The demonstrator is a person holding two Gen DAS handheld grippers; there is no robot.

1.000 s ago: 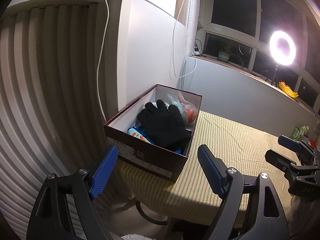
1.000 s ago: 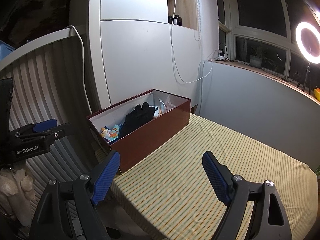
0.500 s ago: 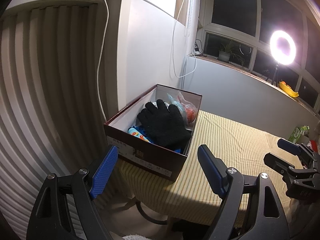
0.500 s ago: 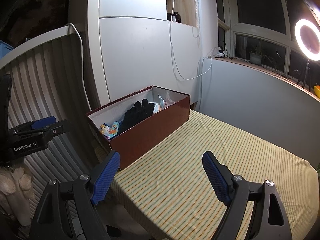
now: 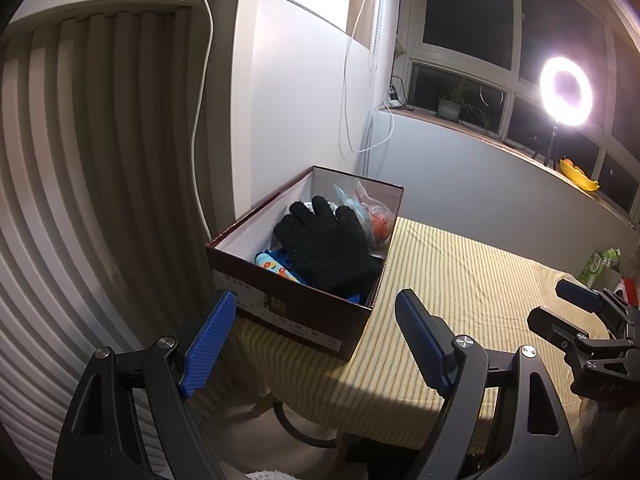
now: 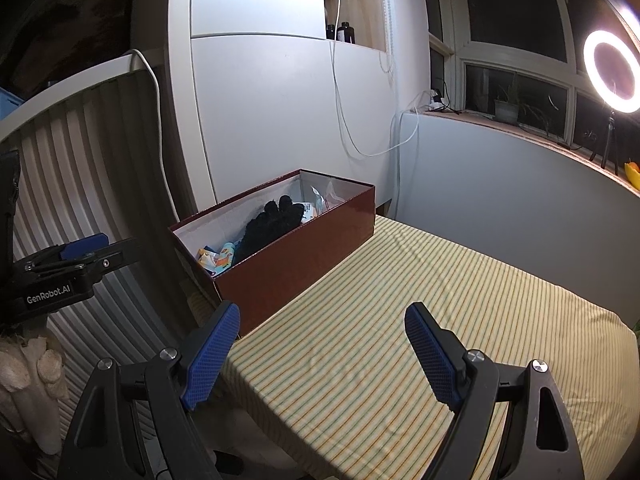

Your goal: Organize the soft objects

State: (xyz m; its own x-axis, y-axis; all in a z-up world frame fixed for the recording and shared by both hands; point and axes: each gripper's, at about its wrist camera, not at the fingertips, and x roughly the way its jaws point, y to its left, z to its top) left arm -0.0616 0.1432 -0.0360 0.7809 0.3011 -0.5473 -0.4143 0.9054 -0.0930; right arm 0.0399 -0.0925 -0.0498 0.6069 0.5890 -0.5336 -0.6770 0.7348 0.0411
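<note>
My left gripper (image 5: 316, 344) is spread wide with nothing between its blue pads, and my right gripper (image 6: 322, 354) is equally open and empty; both hang short of the near edge of the table (image 6: 400, 320). Just ahead of the left one, the maroon shoebox (image 5: 296, 320) sits on the table's corner, a black glove (image 5: 324, 248) lying on top of colourful packets inside it. I see no soft thing left on the striped yellow cloth (image 5: 460, 276).

The box's near end seems close to the table's edge, so I judge that a nudge from my left gripper could tip it off. The room is dim, lit by a ring light (image 6: 614, 76) at the dark window, which could hide small items.
</note>
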